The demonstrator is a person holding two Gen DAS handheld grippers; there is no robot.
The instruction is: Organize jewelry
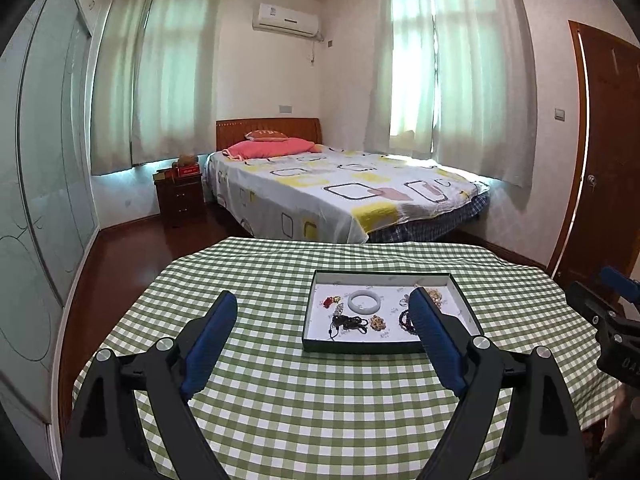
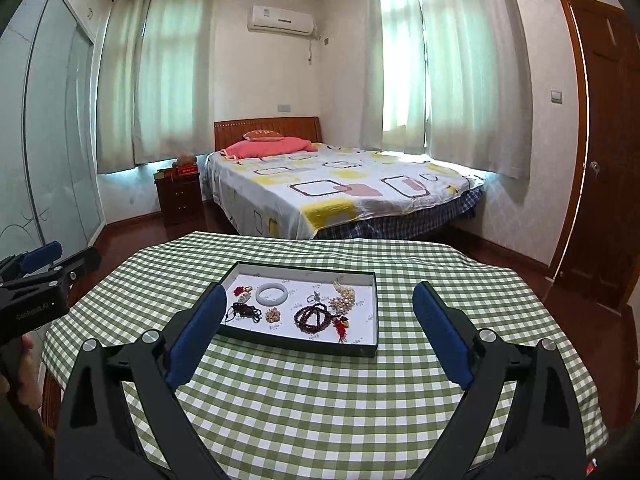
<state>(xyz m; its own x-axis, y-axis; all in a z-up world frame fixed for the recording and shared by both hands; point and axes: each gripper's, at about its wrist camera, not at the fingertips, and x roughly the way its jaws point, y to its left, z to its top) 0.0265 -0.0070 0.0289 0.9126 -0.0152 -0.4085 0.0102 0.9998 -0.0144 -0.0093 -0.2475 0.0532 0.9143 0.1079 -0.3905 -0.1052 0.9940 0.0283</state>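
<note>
Both my claws, left claw [image 1: 324, 312] and right claw [image 2: 320, 304], hang spread apart and empty over the near tabletop [image 2: 304, 408]. Mid-tabletop, the tray [image 2: 296, 342] holds the jewelry: bangle [image 2: 271, 293], dark beads [image 2: 314, 316]. I judge those tangled strands could snag and drag neighbours.

I count one tray [image 2: 362, 350] on the desk [image 2: 320, 420]. Inside: one pale jade bangle [image 2: 272, 294], one dark red bead string [image 2: 314, 314], one pearl cluster [image 2: 343, 298], one black cord pendant [image 2: 244, 310], one small gold piece [image 2: 274, 315]. Two tools, left [image 1: 322, 300] and right [image 2: 318, 292].
</note>
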